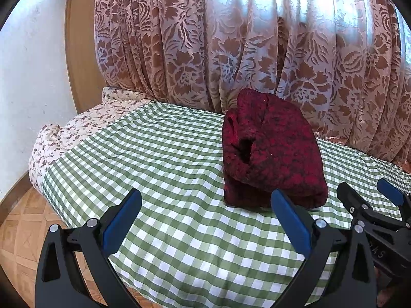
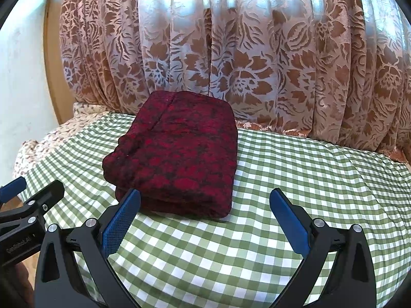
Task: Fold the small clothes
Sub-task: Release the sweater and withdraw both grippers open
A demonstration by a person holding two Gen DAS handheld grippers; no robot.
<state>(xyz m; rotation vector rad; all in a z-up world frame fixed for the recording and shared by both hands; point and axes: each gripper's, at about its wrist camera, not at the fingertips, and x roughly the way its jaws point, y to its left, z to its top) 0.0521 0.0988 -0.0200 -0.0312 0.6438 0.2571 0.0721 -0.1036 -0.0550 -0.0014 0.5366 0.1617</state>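
Observation:
A dark red patterned garment (image 1: 269,151) lies folded into a thick rectangle on the green-and-white checked cloth (image 1: 159,159). My left gripper (image 1: 205,200) is open just in front of it and to its left, holding nothing. In the right wrist view the same garment (image 2: 177,156) sits ahead and slightly left. My right gripper (image 2: 205,200) is open close to its near edge, its left fingertip (image 2: 131,200) overlapping the fold. Each gripper appears at the edge of the other's view: the right gripper (image 1: 370,192) and the left gripper (image 2: 33,184).
A brown floral curtain (image 2: 244,59) hangs right behind the surface. A floral sheet (image 1: 66,133) drapes over the left end, beside a white wall (image 1: 30,77) and a wooden frame. Parquet floor (image 1: 20,231) shows at lower left. Checked cloth (image 2: 321,179) extends to the right of the garment.

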